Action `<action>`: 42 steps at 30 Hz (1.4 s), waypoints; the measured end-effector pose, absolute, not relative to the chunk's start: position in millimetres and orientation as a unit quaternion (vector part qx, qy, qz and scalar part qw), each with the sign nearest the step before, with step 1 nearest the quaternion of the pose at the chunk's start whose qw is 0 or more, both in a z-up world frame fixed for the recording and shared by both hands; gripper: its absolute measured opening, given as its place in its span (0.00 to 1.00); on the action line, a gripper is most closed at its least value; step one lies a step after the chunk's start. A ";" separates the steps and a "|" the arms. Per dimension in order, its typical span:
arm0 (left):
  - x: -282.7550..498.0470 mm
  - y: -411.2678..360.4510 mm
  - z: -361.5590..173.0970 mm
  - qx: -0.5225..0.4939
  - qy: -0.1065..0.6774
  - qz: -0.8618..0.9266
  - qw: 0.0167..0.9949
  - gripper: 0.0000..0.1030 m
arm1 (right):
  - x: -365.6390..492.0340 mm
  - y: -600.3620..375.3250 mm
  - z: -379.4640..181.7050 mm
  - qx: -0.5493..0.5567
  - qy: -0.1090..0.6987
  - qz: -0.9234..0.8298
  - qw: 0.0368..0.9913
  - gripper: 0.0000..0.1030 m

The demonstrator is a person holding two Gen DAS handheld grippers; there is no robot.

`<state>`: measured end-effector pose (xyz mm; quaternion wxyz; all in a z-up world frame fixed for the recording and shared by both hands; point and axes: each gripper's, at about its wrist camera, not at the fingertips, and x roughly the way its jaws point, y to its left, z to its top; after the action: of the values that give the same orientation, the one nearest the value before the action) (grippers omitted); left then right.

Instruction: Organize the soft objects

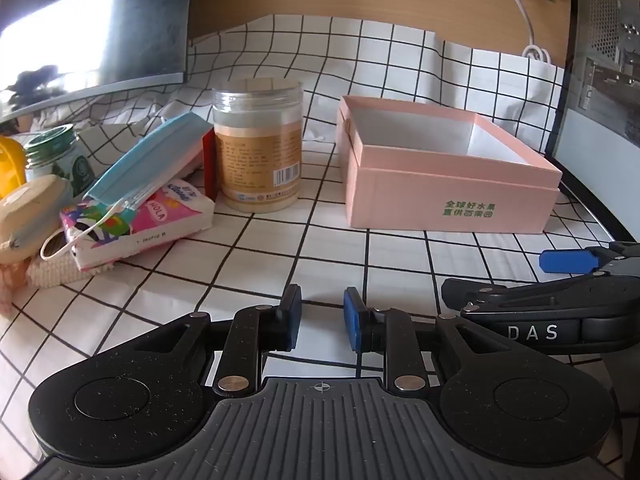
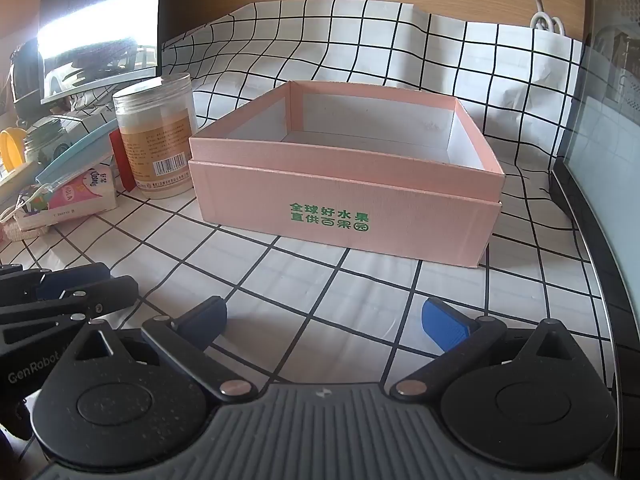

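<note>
An open, empty pink box (image 1: 452, 196) stands on the checked cloth; in the right wrist view the pink box (image 2: 344, 216) is straight ahead. At the left a blue face mask (image 1: 148, 164) lies on a colourful tissue pack (image 1: 140, 224), over a knitted cloth (image 1: 56, 272). The mask (image 2: 76, 152) and tissue pack (image 2: 68, 200) also show at the left of the right wrist view. My left gripper (image 1: 322, 316) is open and empty, low over the cloth. My right gripper (image 2: 324, 320) is wide open and empty before the box.
A clear plastic jar (image 1: 256, 148) with a tan label stands between the pile and the box. A beige pouch (image 1: 28, 216), a green-lidded jar (image 1: 56, 156) and a yellow item (image 1: 10, 164) sit far left. A monitor (image 1: 92, 24) stands behind. A dark edge (image 2: 592, 240) bounds the right.
</note>
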<state>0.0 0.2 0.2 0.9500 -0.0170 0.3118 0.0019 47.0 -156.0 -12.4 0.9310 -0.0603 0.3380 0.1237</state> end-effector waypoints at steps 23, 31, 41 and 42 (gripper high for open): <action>-1.9 3.0 -0.2 -0.022 0.310 0.000 0.950 0.25 | 47.0 -156.1 -12.2 -0.061 0.338 0.124 0.931 1.00; -1.9 3.1 -0.3 -0.021 0.310 0.000 0.950 0.25 | 47.0 -156.0 -12.3 -0.061 0.338 0.124 0.931 1.00; -2.0 3.1 -0.3 -0.021 0.310 0.000 0.951 0.25 | 47.0 -156.0 -12.2 -0.061 0.338 0.124 0.931 1.00; -1.9 3.0 -0.3 -0.021 0.310 0.000 0.951 0.25 | 47.0 -156.1 -12.2 -0.061 0.338 0.124 0.931 1.00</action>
<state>-1.9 3.0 -0.3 0.9505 -0.0209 0.3099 0.0004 47.0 -156.1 -12.2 0.9309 -0.0610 0.3383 0.1235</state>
